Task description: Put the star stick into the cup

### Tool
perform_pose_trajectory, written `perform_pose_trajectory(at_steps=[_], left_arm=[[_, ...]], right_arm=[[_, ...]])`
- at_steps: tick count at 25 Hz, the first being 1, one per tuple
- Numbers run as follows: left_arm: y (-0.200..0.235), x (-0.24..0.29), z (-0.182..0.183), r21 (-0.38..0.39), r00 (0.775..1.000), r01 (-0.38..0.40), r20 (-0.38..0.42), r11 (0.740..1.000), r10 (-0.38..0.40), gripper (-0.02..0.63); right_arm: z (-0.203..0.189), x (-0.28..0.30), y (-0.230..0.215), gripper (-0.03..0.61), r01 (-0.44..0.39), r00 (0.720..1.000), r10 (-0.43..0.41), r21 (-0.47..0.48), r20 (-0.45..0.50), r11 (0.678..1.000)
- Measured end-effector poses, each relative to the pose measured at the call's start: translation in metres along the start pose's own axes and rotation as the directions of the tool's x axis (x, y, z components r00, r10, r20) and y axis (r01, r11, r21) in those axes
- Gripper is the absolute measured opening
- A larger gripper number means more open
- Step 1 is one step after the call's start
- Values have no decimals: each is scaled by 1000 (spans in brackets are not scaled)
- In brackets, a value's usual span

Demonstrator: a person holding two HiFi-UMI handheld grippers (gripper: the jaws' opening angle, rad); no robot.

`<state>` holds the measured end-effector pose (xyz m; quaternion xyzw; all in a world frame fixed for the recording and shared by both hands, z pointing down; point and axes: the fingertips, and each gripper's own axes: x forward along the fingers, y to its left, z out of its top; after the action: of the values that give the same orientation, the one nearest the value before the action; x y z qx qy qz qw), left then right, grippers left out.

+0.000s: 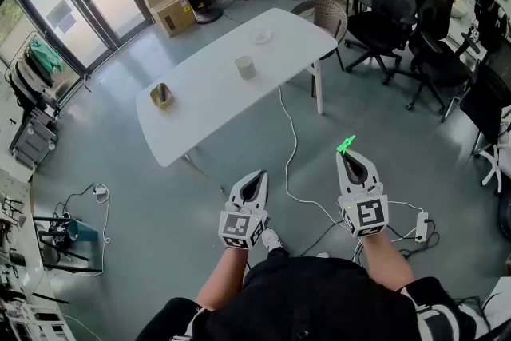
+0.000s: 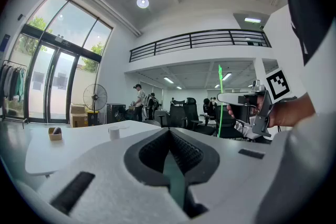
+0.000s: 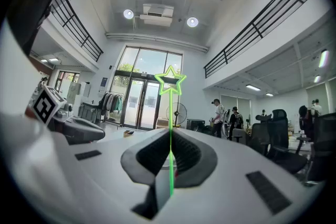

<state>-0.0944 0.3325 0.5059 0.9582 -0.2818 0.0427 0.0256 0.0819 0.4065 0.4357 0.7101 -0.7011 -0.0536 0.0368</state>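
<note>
Green star stick (image 3: 169, 107), thin, hollow star on top, pinched in right tongs (image 1: 349, 153); left tongs (image 1: 259, 175) closed together.

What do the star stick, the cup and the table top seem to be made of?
Star stick: probably plastic, thin and neon green, the star an open outline.
Cup: pale and matte, perhaps ceramic or paper; too small to tell.
Table: smooth white top, likely laminate or painted board.
</note>
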Motion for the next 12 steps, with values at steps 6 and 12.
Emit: perform_pose_trajectory(at_steps=[6,12], left_arm=[[-8,5,-2,4,1000,-3,3,1000,3,12],[3,10,-2,28,1000,-1,-4,1000,2,12]], right_arm=[[-7,-7,-6,11,-9,1000,9,-7,0,1000],[-9,3,-4,11,-16,1000,16,7,1,1000]])
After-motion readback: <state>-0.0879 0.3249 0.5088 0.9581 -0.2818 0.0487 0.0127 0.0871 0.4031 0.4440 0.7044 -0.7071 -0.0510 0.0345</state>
